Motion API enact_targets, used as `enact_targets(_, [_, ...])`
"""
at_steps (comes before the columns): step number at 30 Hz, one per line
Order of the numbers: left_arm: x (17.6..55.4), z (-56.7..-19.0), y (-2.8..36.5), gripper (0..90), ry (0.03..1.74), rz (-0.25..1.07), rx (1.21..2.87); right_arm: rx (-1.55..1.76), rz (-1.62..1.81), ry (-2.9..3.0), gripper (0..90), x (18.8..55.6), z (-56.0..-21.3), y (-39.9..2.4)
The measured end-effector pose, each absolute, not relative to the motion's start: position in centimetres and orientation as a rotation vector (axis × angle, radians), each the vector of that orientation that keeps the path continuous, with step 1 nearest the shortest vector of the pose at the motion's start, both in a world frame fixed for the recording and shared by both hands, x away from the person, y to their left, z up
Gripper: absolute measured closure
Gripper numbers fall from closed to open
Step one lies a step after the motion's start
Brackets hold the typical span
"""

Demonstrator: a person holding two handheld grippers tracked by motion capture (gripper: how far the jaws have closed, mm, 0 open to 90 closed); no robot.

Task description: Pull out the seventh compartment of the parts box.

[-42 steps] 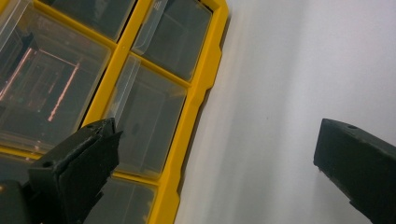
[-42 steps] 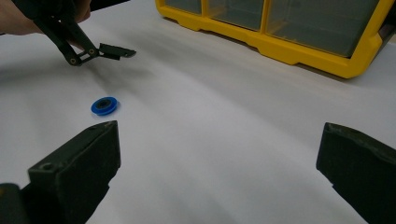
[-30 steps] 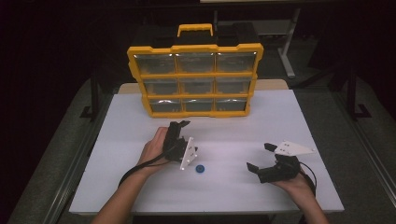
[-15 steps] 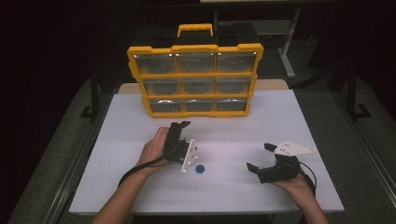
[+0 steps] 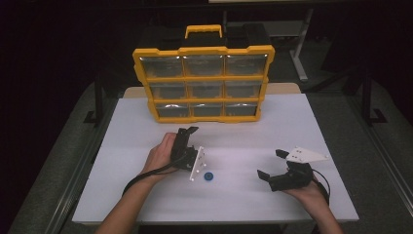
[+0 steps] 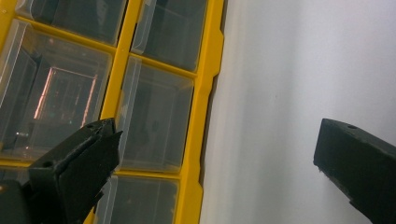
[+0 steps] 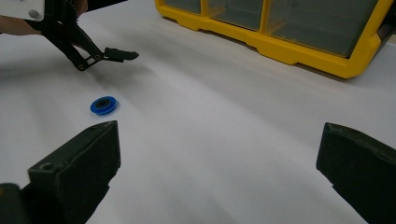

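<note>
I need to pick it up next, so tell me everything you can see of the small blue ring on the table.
The blue ring is a small round disc with a raised rim and a dark centre hole, plastic by its look. It lies flat on the white table, nothing touching it, between the left gripper and the right gripper, nearer the left hand. Both grippers' jaws stand open.

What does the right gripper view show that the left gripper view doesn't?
The right gripper view alone has the small blue ring lying on the table, and the left gripper with a hand behind it, jaws apart. The left gripper view alone looks close into the clear drawers, whose contents I cannot make out. Both share the yellow organizer and the white table.
</note>
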State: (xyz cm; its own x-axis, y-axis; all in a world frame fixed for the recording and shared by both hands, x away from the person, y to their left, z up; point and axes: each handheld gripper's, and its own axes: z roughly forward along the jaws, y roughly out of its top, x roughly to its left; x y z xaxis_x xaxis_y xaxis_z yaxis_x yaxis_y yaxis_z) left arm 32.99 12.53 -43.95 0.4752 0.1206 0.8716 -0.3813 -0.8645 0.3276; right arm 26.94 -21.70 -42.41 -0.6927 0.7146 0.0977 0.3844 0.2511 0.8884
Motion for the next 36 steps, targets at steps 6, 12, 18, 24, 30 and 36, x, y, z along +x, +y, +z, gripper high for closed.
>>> enact_targets(6, [32.95,-43.97,12.47,0.2,-0.224,1.384,2.239,1.011,1.418,2.204,0.0,26.93,-42.42,-21.67])
enact_targets(12, [32.92,-43.97,12.46,0.2,-0.241,1.406,2.24,1.012,1.42,2.203,0.0,26.95,-42.42,-21.69])
enact_targets(18, [32.85,-44.02,12.43,0.2,-0.264,1.436,2.241,1.014,1.421,2.202,0.0,26.94,-42.4,-21.71])
enact_targets(24, [32.81,-44.17,12.38,0.2,-0.295,1.466,2.245,0.997,1.422,2.198,0.0,27.03,-42.43,-21.72])
enact_targets(30, [32.77,-44.17,12.38,0.2,-0.307,1.481,2.241,0.996,1.421,2.199,0.0,27.02,-42.43,-21.72])
enact_targets(36, [32.71,-44.28,12.29,0.2,-0.344,1.514,2.243,1.008,1.42,2.201,0.0,26.97,-42.42,-21.69])
